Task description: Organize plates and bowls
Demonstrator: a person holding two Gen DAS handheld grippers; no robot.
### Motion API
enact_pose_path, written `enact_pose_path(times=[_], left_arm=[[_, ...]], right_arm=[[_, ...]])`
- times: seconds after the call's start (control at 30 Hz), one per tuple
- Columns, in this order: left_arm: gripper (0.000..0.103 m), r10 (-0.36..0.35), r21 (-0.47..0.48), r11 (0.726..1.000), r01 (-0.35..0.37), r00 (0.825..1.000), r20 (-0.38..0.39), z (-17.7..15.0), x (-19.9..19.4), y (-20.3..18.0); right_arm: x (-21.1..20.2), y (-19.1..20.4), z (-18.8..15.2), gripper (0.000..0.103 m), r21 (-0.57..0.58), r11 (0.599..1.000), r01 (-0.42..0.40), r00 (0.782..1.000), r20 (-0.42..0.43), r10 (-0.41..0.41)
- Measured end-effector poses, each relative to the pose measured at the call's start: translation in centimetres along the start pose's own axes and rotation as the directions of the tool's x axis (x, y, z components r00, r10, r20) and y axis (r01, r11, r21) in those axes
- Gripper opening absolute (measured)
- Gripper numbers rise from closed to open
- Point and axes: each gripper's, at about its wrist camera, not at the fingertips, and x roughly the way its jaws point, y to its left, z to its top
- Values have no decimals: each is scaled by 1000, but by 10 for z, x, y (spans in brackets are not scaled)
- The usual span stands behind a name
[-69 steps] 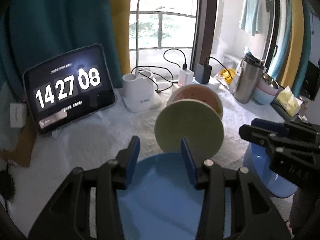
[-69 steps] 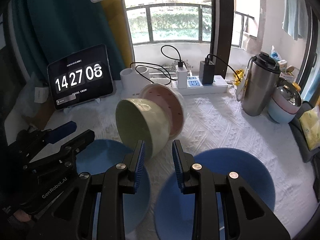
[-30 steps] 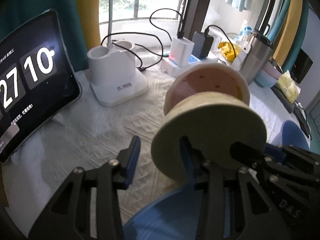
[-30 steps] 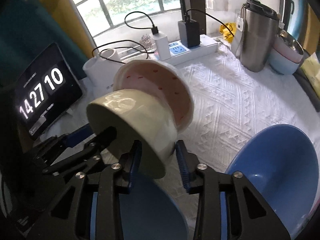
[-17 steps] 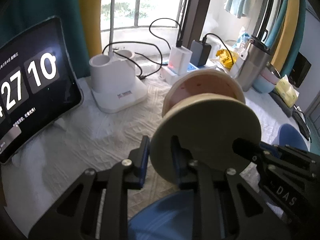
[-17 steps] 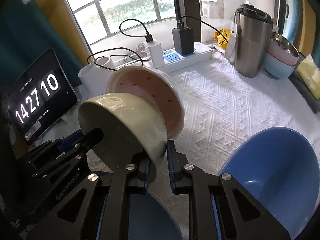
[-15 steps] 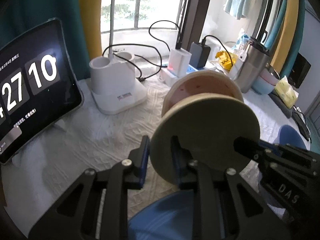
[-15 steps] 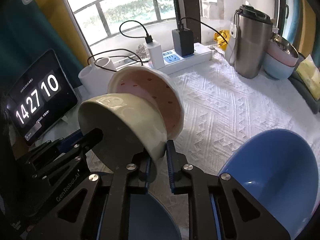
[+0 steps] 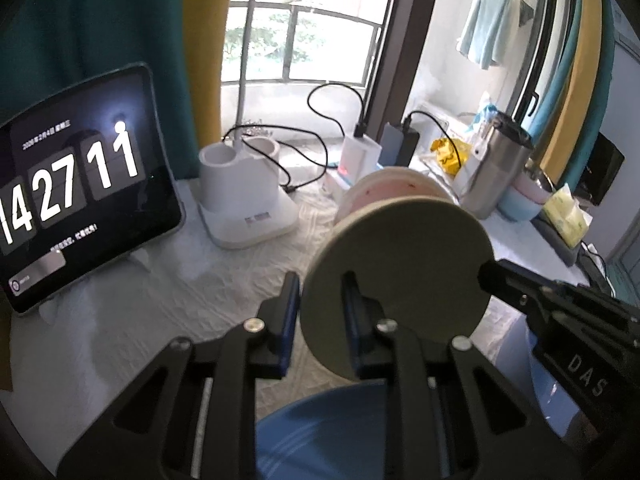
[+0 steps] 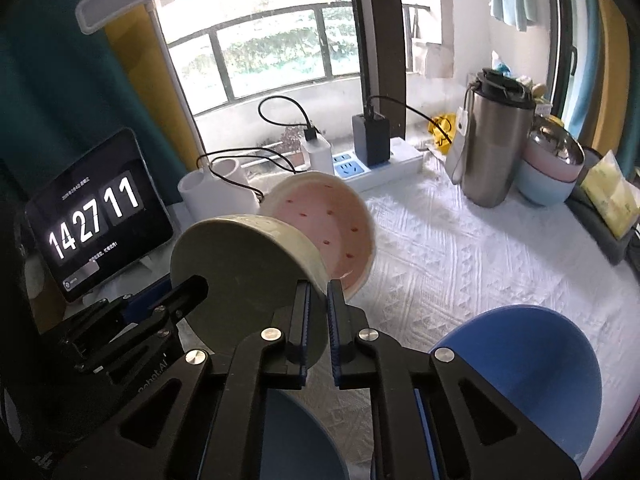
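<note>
Green bowl (image 10: 240, 276) rim pinched both sides: left gripper (image 9: 318, 312), right gripper (image 10: 318, 312).

Large white flip-clock digits "14 27 11" are displayed on the black tablet screen (image 10: 98, 236) at nine o'clock. "DAS" is printed on the black plastic right gripper's (image 9: 486, 276) body at four o'clock.

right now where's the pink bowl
The pink bowl stands on its side at mid-table in the right wrist view, right behind the green bowl both grippers hold, in front of the power strip.
</note>
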Motion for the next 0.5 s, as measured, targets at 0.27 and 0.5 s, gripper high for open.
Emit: enact_pose_path(times=[0.27,0.5], left_arm=[[13,69,54,996,-69,998,1,-1,4,-15],[13,57,8,998,-56,998,-38,-2,13,1]], right_arm=[[-10,10,2,0,-50,997,-52,998,26,53],[-7,-12,1,1,-43,999,-4,1000,-12,3]])
